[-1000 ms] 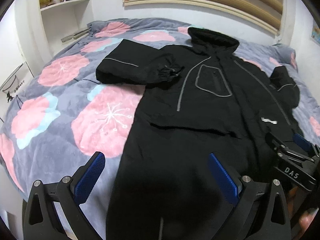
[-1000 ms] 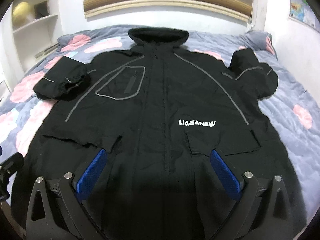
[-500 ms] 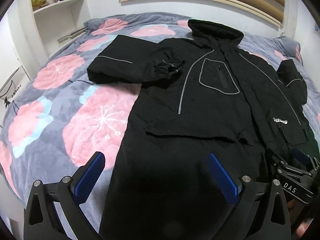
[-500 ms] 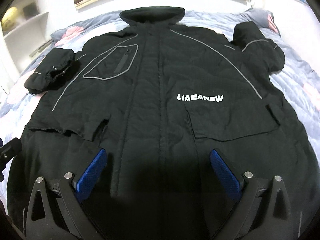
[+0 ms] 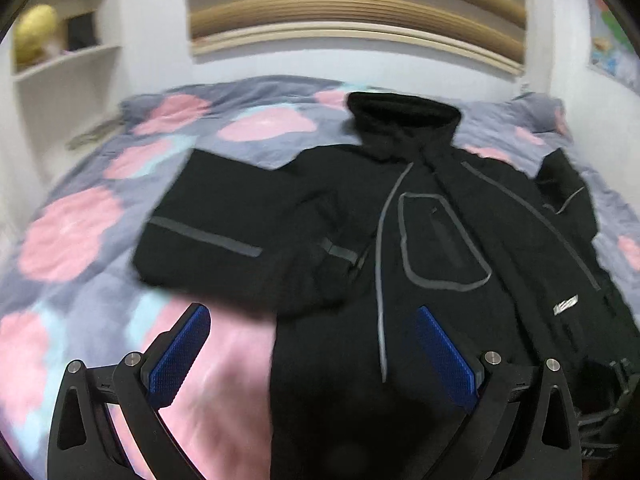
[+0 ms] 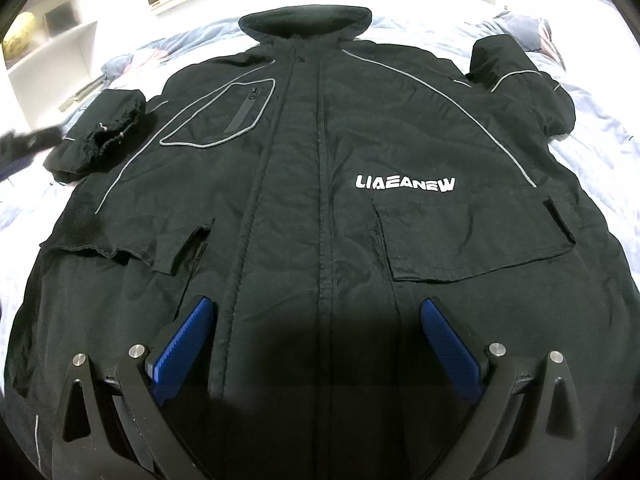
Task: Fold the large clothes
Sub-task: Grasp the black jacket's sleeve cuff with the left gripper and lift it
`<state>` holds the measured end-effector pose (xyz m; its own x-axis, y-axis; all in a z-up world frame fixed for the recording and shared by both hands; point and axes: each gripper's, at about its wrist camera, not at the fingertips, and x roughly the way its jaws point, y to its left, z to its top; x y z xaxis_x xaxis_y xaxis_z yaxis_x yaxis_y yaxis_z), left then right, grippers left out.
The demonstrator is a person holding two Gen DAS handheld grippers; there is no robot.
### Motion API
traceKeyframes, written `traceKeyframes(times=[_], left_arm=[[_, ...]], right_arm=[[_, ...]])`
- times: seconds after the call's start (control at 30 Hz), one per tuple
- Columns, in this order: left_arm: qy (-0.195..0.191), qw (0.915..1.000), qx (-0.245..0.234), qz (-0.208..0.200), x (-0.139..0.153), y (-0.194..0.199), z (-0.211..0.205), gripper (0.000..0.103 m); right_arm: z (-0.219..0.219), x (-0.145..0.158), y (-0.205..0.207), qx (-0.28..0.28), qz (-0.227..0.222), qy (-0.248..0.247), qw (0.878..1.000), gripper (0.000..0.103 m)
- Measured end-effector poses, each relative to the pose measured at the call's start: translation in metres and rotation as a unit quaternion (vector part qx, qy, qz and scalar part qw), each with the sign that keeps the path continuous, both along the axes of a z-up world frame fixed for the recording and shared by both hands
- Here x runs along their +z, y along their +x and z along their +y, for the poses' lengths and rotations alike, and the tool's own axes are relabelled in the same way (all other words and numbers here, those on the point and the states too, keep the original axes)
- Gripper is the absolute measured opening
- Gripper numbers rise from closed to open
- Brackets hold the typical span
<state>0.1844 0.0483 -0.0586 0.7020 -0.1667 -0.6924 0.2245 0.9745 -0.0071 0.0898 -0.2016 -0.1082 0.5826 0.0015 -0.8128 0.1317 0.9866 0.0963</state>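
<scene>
A bed (image 5: 80,240) covered by a grey quilt printed with pink flowers carries a black jacket (image 6: 304,208), spread flat front-up, collar at the far end, sleeves folded inward.

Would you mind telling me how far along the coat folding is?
Done: the black coat lies face up, spread on the floral bedspread. In hand: nothing; left gripper and right gripper are both open above it. Left: every fold, including the sleeves.
</scene>
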Motion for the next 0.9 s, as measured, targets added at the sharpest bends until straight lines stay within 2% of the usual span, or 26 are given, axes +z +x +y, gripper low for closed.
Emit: traceKeyframes(times=[0.1,0.17,0.23,0.37,0.4,0.43,0.47,0.5,0.63,0.9], left_arm=[[-0.045,0.9977,-0.033,0.038,-0.009,0.033,0.003,0.102],[-0.060,0.9944,-0.057,0.067,-0.020,0.049,-0.001,0.102],[-0.047,0.9934,-0.071,0.077,-0.028,0.058,-0.009,0.102],[0.009,0.9937,-0.071,0.086,-0.043,0.078,-0.029,0.100],[0.026,0.9934,-0.068,0.088,-0.045,0.082,-0.031,0.091],[0.047,0.9929,-0.062,0.089,-0.047,0.085,-0.034,0.077],[0.071,0.9920,-0.053,0.090,-0.049,0.088,-0.034,0.069],[0.072,0.9914,-0.052,0.096,-0.050,0.091,-0.032,0.065],[0.047,0.9933,-0.059,0.088,-0.040,0.090,-0.020,0.043],[-0.051,0.9966,-0.038,0.053,0.004,0.075,0.033,0.038]], right_arm=[[-0.002,-0.001,0.001,0.001,0.002,0.005,1.000,0.103],[-0.002,-0.002,0.003,0.002,0.004,0.006,1.000,0.103],[-0.002,-0.003,0.003,0.003,0.005,0.005,1.000,0.103],[-0.001,-0.003,0.004,0.003,0.007,0.002,1.000,0.103],[-0.001,-0.003,0.004,0.003,0.008,0.002,1.000,0.103],[-0.001,-0.002,0.004,0.002,0.009,0.002,1.000,0.103],[0.000,-0.002,0.003,0.002,0.009,0.002,1.000,0.103],[0.000,-0.002,0.003,0.002,0.010,0.001,1.000,0.103],[0.002,-0.001,0.004,0.000,0.015,-0.007,1.000,0.103],[0.006,0.002,0.003,-0.008,0.022,-0.027,0.999,0.103]])
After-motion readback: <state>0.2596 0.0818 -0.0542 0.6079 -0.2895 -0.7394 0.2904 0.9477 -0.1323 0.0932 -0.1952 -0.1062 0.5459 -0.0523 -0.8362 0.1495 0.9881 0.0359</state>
